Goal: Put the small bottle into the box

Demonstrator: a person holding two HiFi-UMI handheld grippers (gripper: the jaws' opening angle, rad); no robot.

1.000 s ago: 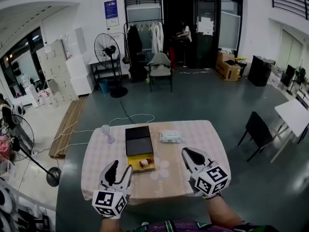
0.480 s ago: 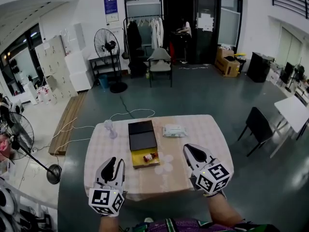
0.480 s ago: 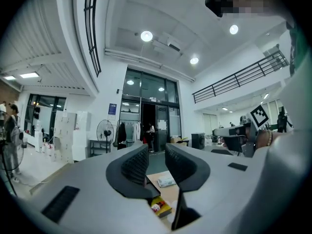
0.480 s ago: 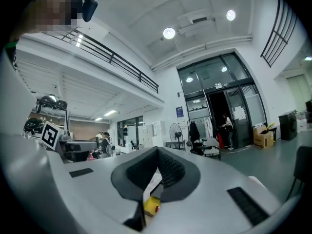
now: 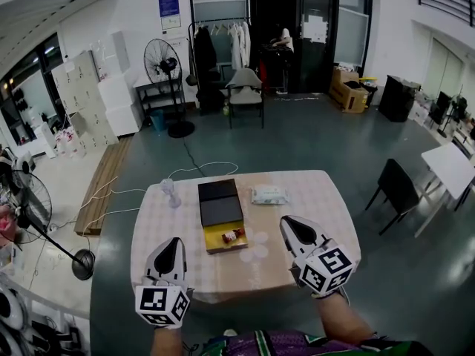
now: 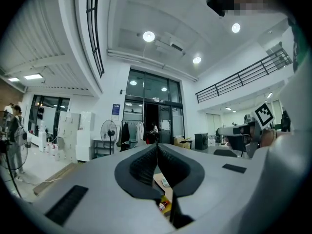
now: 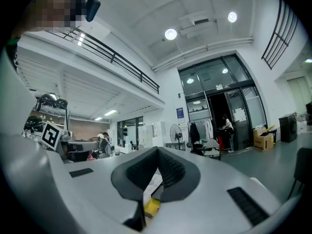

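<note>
Lying in box (image 5: 212, 245) | small bottle (image 5: 231, 236) | its print unreadable

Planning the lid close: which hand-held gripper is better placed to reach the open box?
Right, marginally. The right hand-held gripper is level with the box, where the bottle already lies; the left hand-held gripper sits nearer the table edge. Both are shut, empty.

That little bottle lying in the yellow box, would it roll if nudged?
Probably: the small bottle lies on its side and looks round, so it may roll, though the box around it should stop it. Being so small, it is likely light to lift.
</note>
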